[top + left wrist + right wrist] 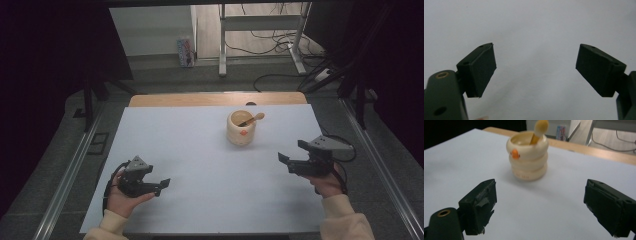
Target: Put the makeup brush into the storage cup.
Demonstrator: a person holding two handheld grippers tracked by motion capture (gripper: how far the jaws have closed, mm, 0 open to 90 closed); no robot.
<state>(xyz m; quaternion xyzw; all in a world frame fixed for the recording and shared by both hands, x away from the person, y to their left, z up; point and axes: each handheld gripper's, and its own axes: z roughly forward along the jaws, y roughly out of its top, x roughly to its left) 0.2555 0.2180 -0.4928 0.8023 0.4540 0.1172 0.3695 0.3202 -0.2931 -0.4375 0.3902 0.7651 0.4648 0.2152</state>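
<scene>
My left gripper (150, 184) is held low over the near-left part of the white surface (200, 165), with its fingers pointing toward the middle. In the left gripper view, my left fingers (480, 70) are spread wide; only bare white surface lies between them, and they hold nothing.

My right gripper (295, 164) is held over the near-right part of the surface, pointing left and slightly away from me. In the right gripper view, my right fingers (479, 205) are likewise spread wide and hold nothing.

A cream-coloured cup (241, 128) stands upright on the far-centre part of the surface, well apart from both grippers. Its wall is formed of stacked rounded rings, and it carries a small orange mark on the side facing me. In the right gripper view the cup (527, 155) appears ahead of the right fingers, nearer the left finger than the right one, with open surface between cup and fingers.

A wooden spoon (252, 119) stands tilted inside the cup. Its rounded end leans out over the rim toward the far right in the high view; its lower end is hidden inside the cup.

A strip of bare wood (215, 99) runs along the far edge of the surface, beyond the white covering.
</scene>
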